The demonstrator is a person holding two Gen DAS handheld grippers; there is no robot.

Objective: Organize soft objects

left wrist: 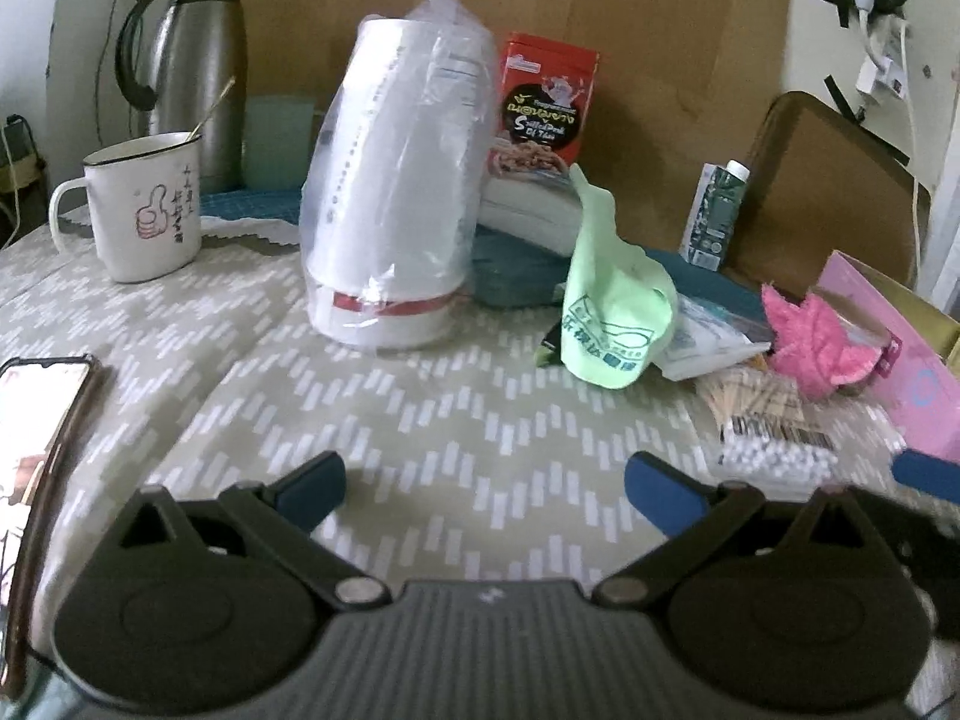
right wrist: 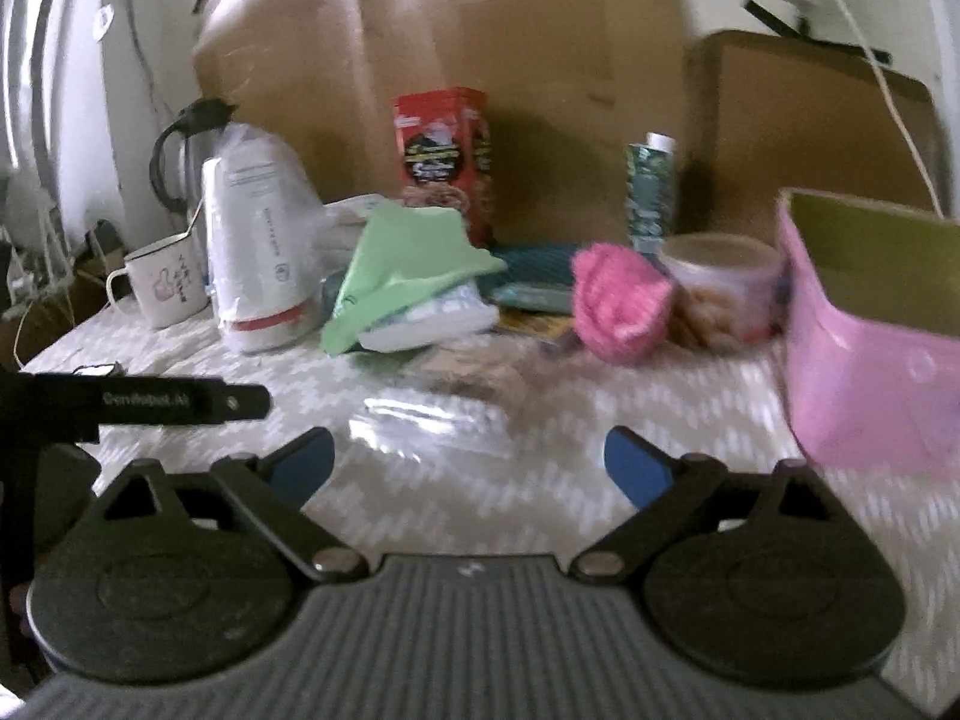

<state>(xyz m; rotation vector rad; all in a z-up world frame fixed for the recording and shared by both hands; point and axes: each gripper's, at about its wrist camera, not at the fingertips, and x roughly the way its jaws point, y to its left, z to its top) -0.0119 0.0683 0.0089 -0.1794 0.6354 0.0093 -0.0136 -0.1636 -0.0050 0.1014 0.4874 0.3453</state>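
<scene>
Two soft things lie on the table among the clutter: one pale green cloth point(left wrist: 612, 306) with printed lettering, and one fuzzy pink cloth point(left wrist: 810, 342). The green cloth is draped in a peak over a white packet near the middle of the table; the pink one sits crumpled to its right, just beside the single pink box point(right wrist: 870, 360), whose open top shows a yellowish inside.

In front of the pink cloth lies one clear packet point(left wrist: 774, 420) of what look like cotton swabs and toothpicks, though blur makes that uncertain. Behind the pink cloth, in the right wrist view, stands one round plastic tub point(right wrist: 726, 288) of snacks.

Left of the green cloth stands one tall white item wrapped in a clear plastic bag point(left wrist: 396, 192). Behind it are one red snack box point(left wrist: 546, 108), one steel thermos jug point(left wrist: 192, 72) and one white enamel mug point(left wrist: 144, 210) with a thumbs-up drawing. One small green carton point(left wrist: 714, 210) stands further right. One phone point(left wrist: 36, 420) lies at the table's left edge.

Both grippers hover low over the zigzag-patterned tablecloth point(left wrist: 420, 420). The left gripper point(left wrist: 483, 483) has its two blue-tipped fingers spread wide with nothing between them; the right gripper point(right wrist: 468, 465) is likewise spread and empty, near a clear wrapper point(right wrist: 432, 420).
</scene>
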